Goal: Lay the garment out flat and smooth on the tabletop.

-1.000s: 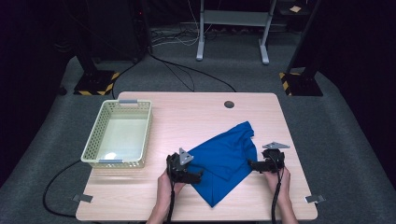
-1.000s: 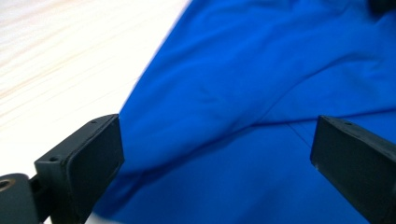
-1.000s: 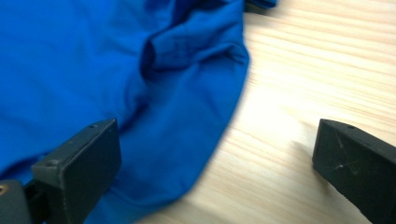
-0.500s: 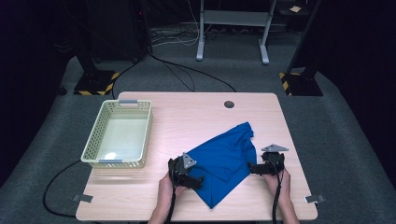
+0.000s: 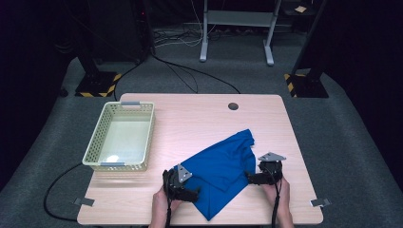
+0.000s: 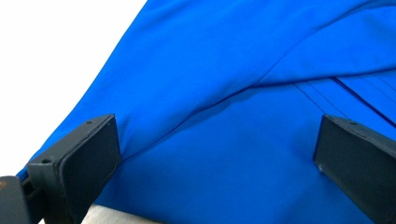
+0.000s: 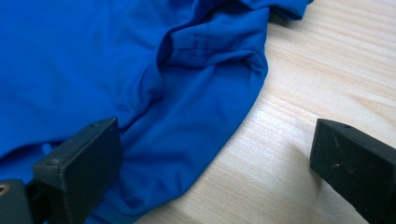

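The blue shirt [image 5: 221, 173] lies on the near right part of the desk [image 5: 199, 118], spread at a slant from a far corner near the middle right down to a point at the near edge. One layer is already folded over another: in the left tool view a fold line runs across the cloth, and in the high view a darker seam crosses the near half. So you seem to be partway through folding it, though from the high view it is hard to say how many folds are done.

Your left tool [image 5: 183, 186] sits at the shirt's near left edge, its jaws spread wide with blue cloth between and beneath them, clamped on nothing. Your right tool [image 5: 260, 177] is at the shirt's right edge, jaws likewise spread wide; one jaw stands over the bunched sleeve [image 7: 210, 46], the other over bare wood.

What is left, as I judge it: close each tool on its edge, lift, and bring the cloth over to make the next fold, then flatten the wrinkles by the sleeve.

The pale basket [image 5: 121, 137] stands empty at the left, well apart from the shirt.
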